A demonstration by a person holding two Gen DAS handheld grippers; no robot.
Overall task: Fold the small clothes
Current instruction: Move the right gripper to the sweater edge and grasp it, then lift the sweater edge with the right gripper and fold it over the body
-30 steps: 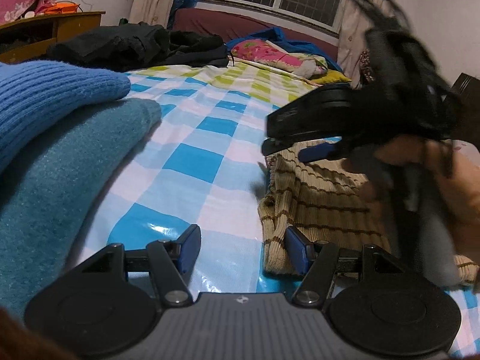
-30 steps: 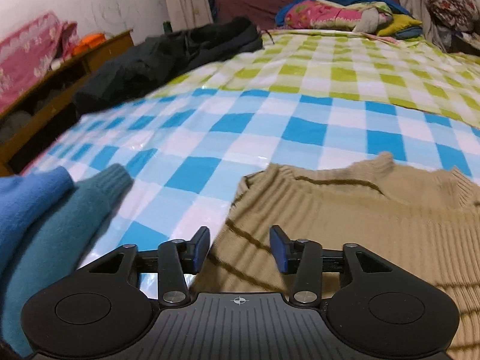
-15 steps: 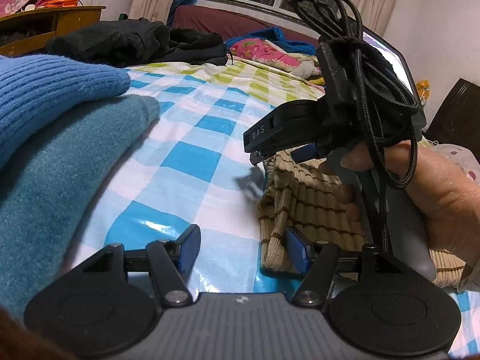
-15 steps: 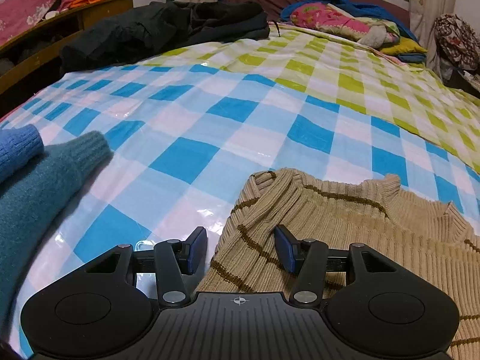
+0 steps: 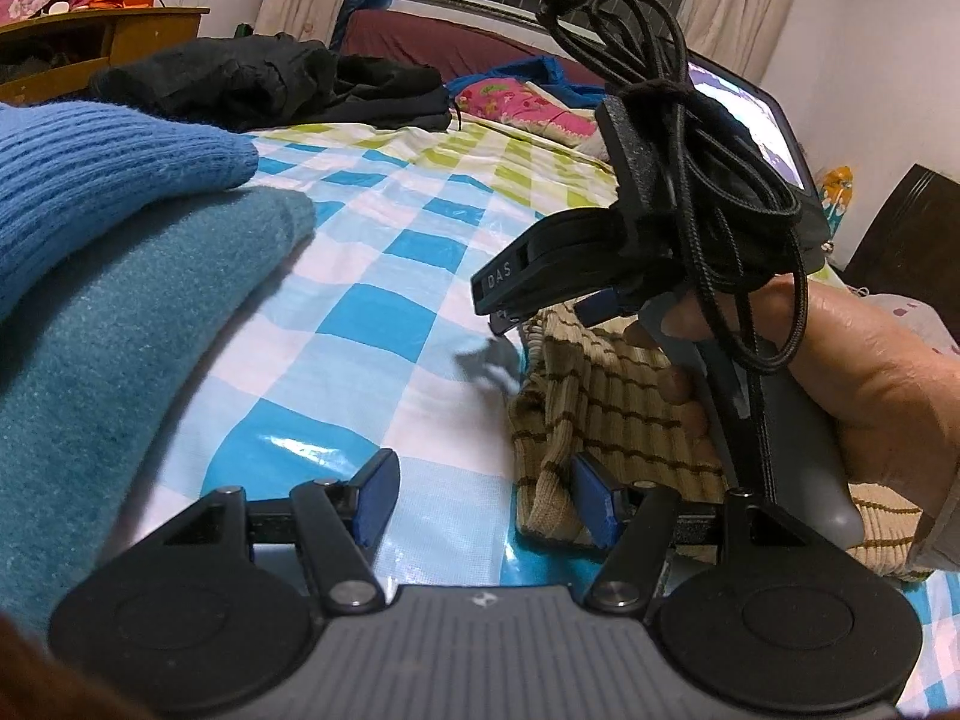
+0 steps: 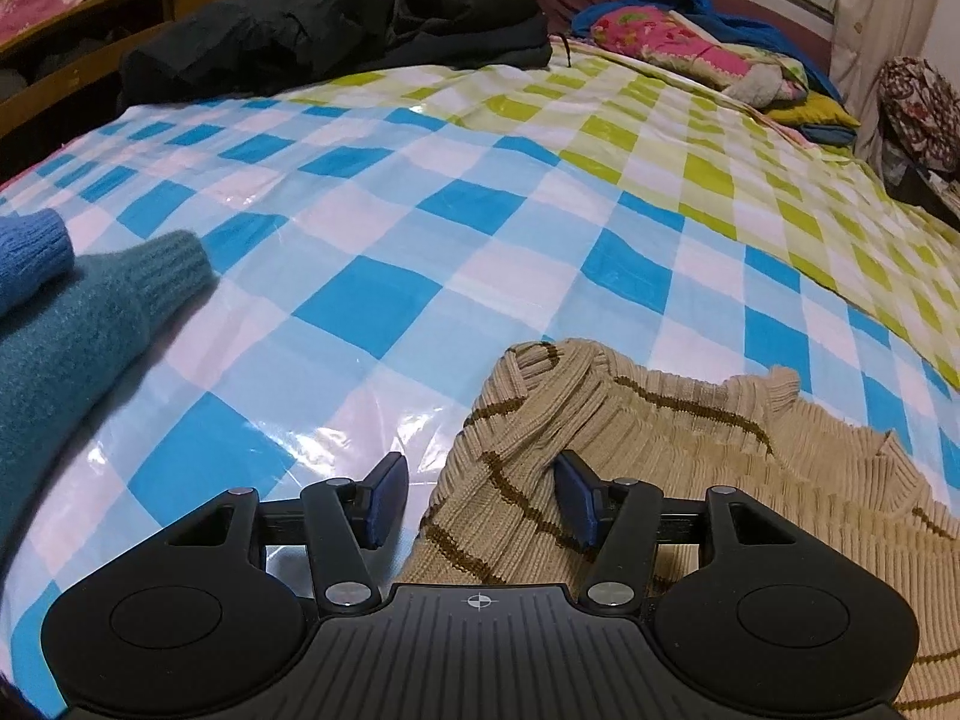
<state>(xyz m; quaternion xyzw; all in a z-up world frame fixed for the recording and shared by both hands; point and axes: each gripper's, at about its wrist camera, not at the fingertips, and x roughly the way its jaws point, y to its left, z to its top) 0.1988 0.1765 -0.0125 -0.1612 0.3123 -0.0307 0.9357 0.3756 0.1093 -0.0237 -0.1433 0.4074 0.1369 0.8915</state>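
A beige ribbed sweater with brown stripes [image 6: 690,456] lies on the blue-and-white checked cover [image 6: 372,312]. My right gripper [image 6: 480,498] is open, its jaws either side of the sweater's bunched left edge, not closed on it. In the left wrist view the sweater [image 5: 606,414] lies at right, and the right gripper [image 5: 558,312] hovers over its far edge, held in a hand. My left gripper [image 5: 486,498] is open and low over the cover, its right finger [image 5: 594,504] against the sweater's near corner.
A teal sweater [image 5: 120,348] with a blue sweater [image 5: 90,180] on top lies at the left; they also show in the right wrist view [image 6: 78,324]. Black clothes [image 6: 324,30] and colourful bedding [image 6: 690,48] lie at the far end. A wooden shelf [image 5: 90,42] stands at left.
The right gripper has moved in lower over the sweater's left edge, which now bunches up between its fingers. The left gripper has stayed put.
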